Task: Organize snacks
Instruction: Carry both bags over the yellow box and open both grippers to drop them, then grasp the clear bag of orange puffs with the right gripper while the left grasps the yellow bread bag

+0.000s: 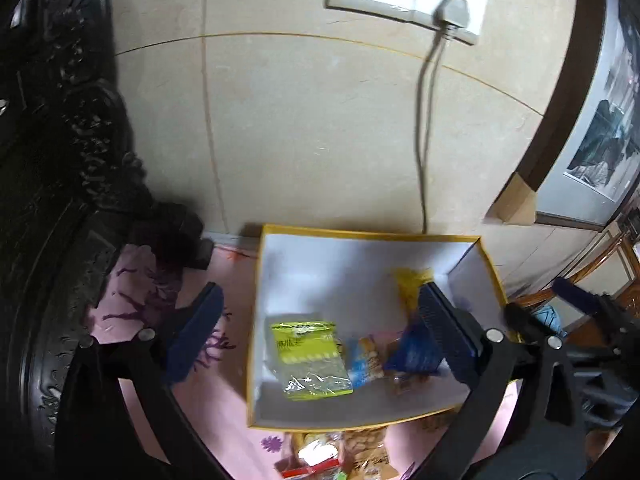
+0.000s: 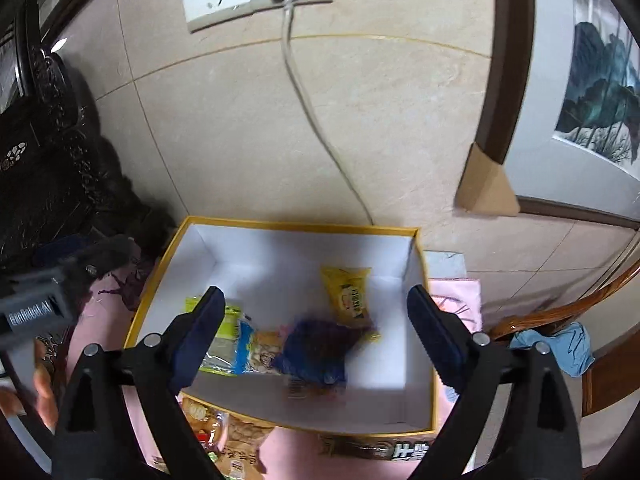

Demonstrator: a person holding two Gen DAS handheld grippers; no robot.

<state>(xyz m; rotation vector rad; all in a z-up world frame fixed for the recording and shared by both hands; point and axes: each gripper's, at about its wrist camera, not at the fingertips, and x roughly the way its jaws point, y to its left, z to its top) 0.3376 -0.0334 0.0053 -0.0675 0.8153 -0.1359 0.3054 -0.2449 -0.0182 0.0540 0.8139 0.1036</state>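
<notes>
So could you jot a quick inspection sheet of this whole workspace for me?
Surface: pink patterned tablecloth.
Job's things: yellow-rimmed white cardboard box holding green-yellow packet, yellow packet, blue packet; more snack bags outside, at the near edge.
Clutter: blue cloth on wooden chair.
Grippers: left tool and right tool open, empty.
Cables: grey cord from wall socket.
Surroundings: tiled wall, framed painting.

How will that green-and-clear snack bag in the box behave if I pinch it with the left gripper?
The green-and-clear snack bag lies flat on the floor of the box and looks thin, so it is probably light and floppy, likely to sag from a corner pinch. Its glossy film may slip. The left gripper, open above it, could catch the neighbouring blue packet.
</notes>
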